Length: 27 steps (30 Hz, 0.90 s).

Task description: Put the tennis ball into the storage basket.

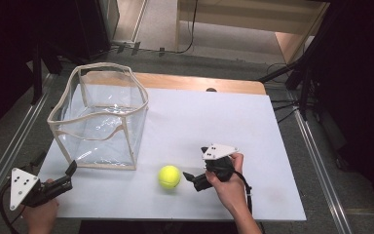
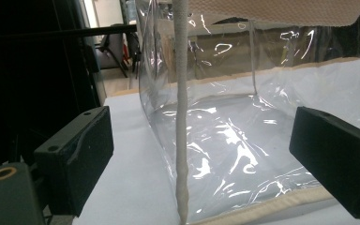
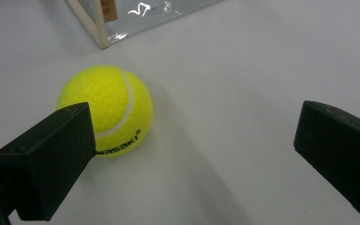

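**Tennis ball lies loose as two hand-held grippers wait with jaws apart**

A yellow tennis ball [image 1: 169, 176] rests on the white table top [image 1: 214, 122], just in front of the near right corner of a clear plastic bin with beige fabric trim [image 1: 100, 117]. The right gripper [image 1: 193, 178], held in a person's right hand [image 1: 230, 187], sits low beside the ball with its jaws spread wide. In the right gripper view the ball [image 3: 107, 110] shows partly behind one jaw, off to the side rather than between the two, and nothing is grasped. The left gripper [image 1: 71, 170], held at the table's near left corner, points at the bin. Its jaws are likewise released, standing either side of the bin's beige corner seam [image 2: 182, 140] without touching it.
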{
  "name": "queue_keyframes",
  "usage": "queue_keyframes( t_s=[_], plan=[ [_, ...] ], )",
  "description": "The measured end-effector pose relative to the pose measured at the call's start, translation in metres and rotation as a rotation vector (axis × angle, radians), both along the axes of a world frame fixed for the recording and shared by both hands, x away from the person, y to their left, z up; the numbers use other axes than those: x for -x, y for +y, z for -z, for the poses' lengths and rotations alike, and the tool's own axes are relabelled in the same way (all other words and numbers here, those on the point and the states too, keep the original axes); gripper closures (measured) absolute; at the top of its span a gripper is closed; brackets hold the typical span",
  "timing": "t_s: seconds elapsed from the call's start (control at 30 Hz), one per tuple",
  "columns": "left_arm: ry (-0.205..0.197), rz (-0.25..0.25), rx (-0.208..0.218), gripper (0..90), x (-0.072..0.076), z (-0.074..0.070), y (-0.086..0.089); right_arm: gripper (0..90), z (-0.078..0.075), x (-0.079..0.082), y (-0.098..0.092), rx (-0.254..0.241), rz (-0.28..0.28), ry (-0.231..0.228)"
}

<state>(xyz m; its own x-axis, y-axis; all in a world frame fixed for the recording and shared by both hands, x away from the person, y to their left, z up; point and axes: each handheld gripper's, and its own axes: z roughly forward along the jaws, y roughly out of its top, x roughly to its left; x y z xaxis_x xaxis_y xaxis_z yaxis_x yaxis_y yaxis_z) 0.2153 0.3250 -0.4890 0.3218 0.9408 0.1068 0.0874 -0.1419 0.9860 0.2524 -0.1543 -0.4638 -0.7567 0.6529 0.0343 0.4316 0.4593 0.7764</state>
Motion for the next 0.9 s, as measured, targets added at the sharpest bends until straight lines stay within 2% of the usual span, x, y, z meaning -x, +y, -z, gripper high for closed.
queue_keyframes(
  t_s=[0.1, 0.43, 0.9],
  plan=[
    [-0.001, -0.001, -0.001, 6.9, 0.000, 0.000, 0.000, 0.0, 0.002, -0.002, 0.008, 0.017, -0.025, 0.018],
    [-0.001, 0.000, 0.000, 6.9, 0.000, 0.000, 0.000, 0.0, 0.008, -0.006, 0.025, 0.052, -0.054, 0.074],
    [-0.005, -0.001, 0.007, 6.9, 0.000, 0.000, 0.000, 0.0, 0.015, -0.010, 0.047, 0.102, -0.100, 0.117]
  ],
)
